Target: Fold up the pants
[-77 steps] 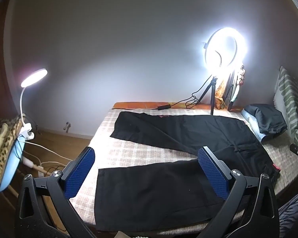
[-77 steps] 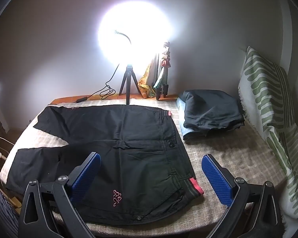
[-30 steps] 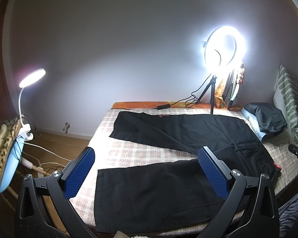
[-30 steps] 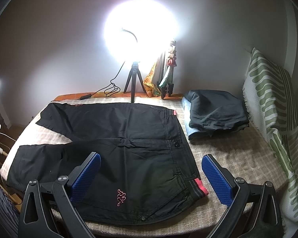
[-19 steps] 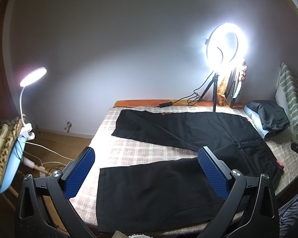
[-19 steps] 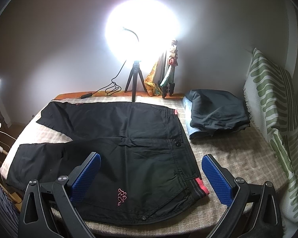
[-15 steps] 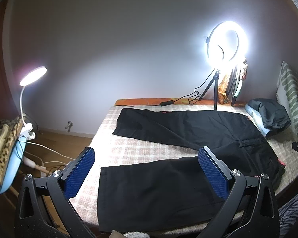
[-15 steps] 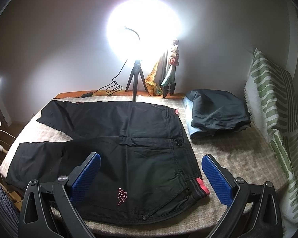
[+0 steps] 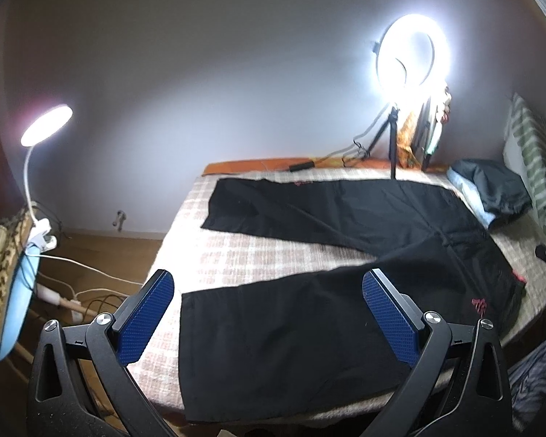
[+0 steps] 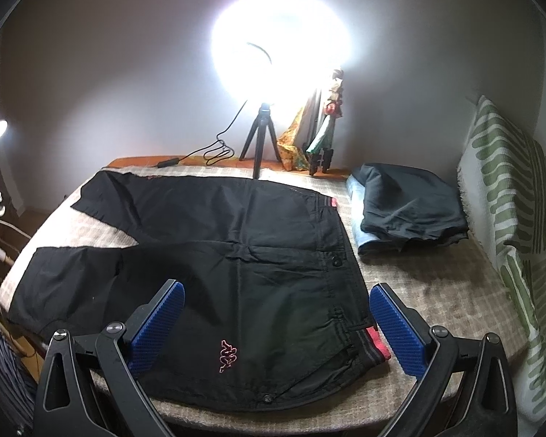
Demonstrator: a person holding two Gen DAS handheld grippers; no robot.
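Both of my views are shifting only slightly against the frames from a moment back: the pants are sitting a little lower and nearer, so I am easing in toward the bed.

Through the left wrist camera, my left gripper point(image 9: 267, 309) is hovering with its fingers spread wide and empty above the near leg of the black pants point(image 9: 309, 327), which are lying flat on the checked bed point(image 9: 236, 255) with the two legs splayed apart. That near hem is reaching almost to the bed's front edge, so if I am pinching too shallowly the cloth is likely going to slide off toward the floor. The frame is a bit blurred, so I cannot judge how flat the hem really is.

Through the right wrist camera, my right gripper point(image 10: 276, 313) is also released and holding nothing, poised over the waistband end of the pants point(image 10: 236, 255). A folded dark garment point(image 10: 411, 207) is lying just beside the waistband; sweeping wide risks dragging it along. The ring light point(image 10: 258, 145) is standing at the far edge near the far leg, and catching its cable could be toppling it.
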